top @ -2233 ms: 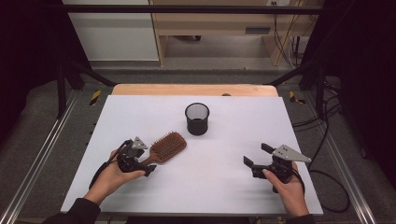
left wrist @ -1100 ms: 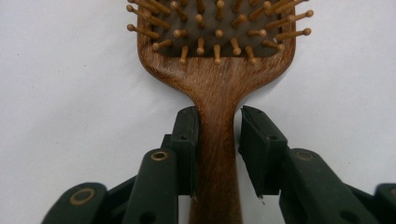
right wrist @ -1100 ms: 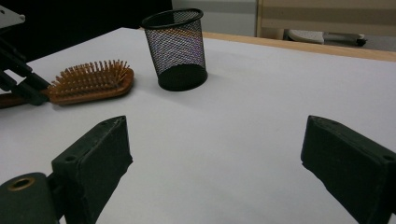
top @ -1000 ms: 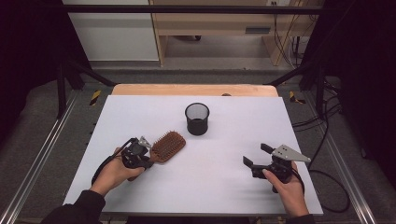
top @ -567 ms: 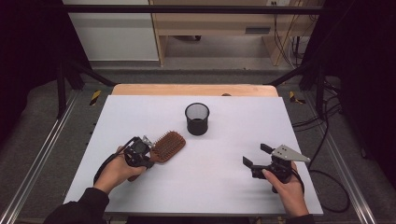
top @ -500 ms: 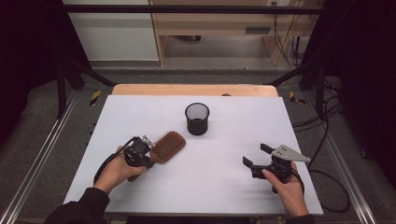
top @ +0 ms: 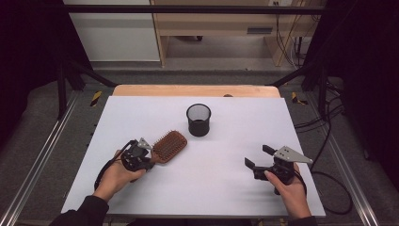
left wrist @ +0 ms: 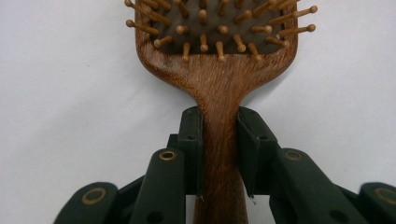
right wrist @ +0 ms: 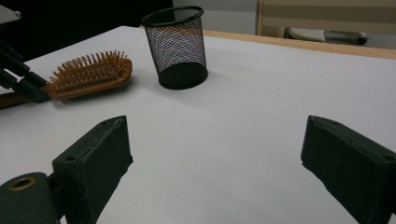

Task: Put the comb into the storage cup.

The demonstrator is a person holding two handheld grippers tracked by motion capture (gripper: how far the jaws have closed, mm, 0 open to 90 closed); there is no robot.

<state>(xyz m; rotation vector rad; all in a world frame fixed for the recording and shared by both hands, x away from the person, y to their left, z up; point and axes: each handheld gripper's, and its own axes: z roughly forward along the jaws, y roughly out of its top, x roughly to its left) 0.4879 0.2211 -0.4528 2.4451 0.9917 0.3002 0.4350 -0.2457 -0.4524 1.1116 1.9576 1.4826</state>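
Dark sleeves are covering both of the person's forearms where they are entering at the near edge of the desk. The left hand and the right hand are each wearing nothing over the fingers. The left gripper is showing matte black, blocky jaws with flat rectangular pads, joined to thick rounded links that are carrying brass-coloured ringed rivets. A small grey three-cornered plate is sitting on top of it, and a black cable is looping out behind. The right gripper is showing the same black build, with a larger pale grey three-cornered plate dotted with small holes.
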